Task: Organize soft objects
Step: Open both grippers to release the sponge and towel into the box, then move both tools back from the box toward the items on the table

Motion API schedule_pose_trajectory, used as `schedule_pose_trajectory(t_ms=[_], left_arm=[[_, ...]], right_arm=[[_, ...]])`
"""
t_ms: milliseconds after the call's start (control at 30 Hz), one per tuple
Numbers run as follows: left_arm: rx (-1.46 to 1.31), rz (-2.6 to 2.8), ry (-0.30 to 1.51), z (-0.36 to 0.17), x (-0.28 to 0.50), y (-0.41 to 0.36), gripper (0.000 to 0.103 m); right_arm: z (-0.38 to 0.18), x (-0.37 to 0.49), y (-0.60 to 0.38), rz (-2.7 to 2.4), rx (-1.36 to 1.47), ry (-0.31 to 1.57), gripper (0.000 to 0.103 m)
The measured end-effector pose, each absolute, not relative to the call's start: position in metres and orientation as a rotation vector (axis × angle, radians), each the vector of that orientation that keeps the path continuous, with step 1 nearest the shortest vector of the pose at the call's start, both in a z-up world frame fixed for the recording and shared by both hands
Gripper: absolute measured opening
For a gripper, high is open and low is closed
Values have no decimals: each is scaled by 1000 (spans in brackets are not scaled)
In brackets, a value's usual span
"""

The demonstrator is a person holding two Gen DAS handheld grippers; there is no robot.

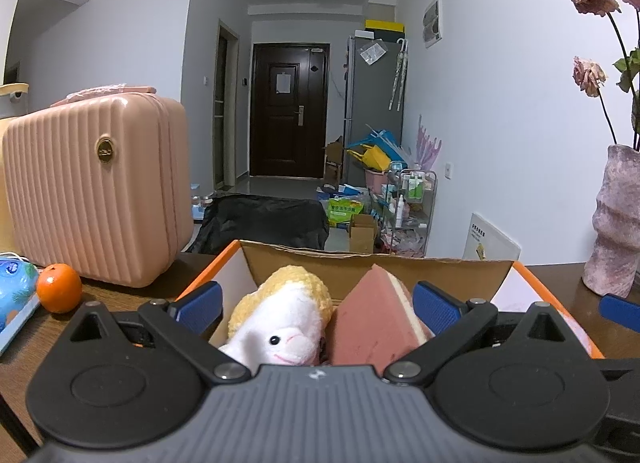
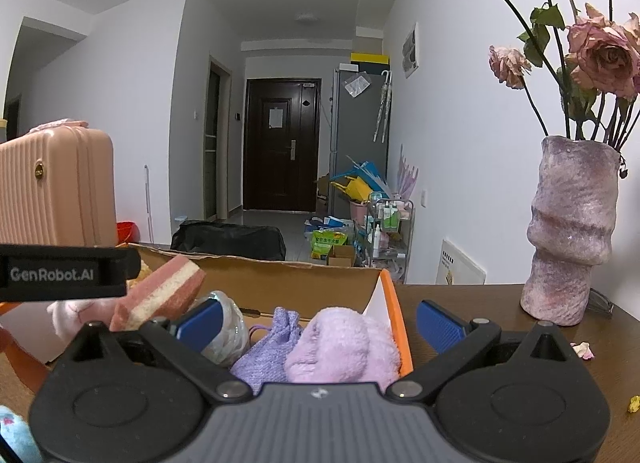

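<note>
Blue-padded left claw (image 1: 316,305) wide open, empty

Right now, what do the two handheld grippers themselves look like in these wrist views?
Both look alike. The left gripper and right gripper each have a ribbed grey body, black linkage arms with silver pivot pins, round black discs, and blue ribbed pads on the fingers. In the right wrist view the left gripper's black side bears white "GenRobot.AI" lettering. No cables, hands or sleeves show.
</note>
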State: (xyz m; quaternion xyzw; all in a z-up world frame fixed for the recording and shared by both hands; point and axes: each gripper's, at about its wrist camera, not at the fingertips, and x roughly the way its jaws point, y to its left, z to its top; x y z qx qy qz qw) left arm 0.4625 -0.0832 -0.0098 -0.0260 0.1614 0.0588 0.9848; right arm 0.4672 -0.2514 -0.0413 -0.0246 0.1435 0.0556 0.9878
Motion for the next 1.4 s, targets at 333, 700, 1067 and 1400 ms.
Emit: schedule_pose_trajectory(t_ms=[333,700,1067,1400], left_arm=[[-53,132,331,-12,446,-75,103],[-58,138,356,-16,421,-67,103],[-60,138,371,-18,392,-61,103],[-50,129,388,-23,364,-59,103]], right_arm=[[-40,449,-253,108,-48,278,103],[-40,422,-253,104,-47,272,103],[-40,387,-253,87,-41,275,103],[-40,359,-256,72,-37,283,103]])
